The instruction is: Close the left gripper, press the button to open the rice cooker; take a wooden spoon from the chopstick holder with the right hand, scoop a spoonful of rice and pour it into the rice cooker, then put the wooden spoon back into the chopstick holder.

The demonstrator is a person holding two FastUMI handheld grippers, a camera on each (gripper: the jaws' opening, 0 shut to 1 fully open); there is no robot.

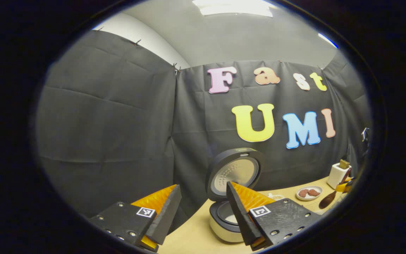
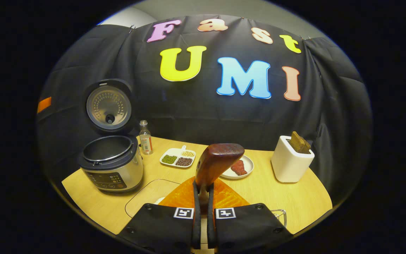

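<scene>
The left tongs (image 1: 203, 211) stand with fingers spread wide, while the right tongs (image 2: 203, 208) are pinched nearly together.

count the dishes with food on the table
2: a divided white dish of beans or grains right of the rice cooker, and a round plate with reddish pieces, partly behind the wooden spoon.

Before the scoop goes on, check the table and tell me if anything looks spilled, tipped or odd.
Nothing stands out. The rice cooker stands upright with its lid open, the small bottle and white holder are upright, and the divided dish keeps its contents. The right gripper holds the wooden spoon.
</scene>
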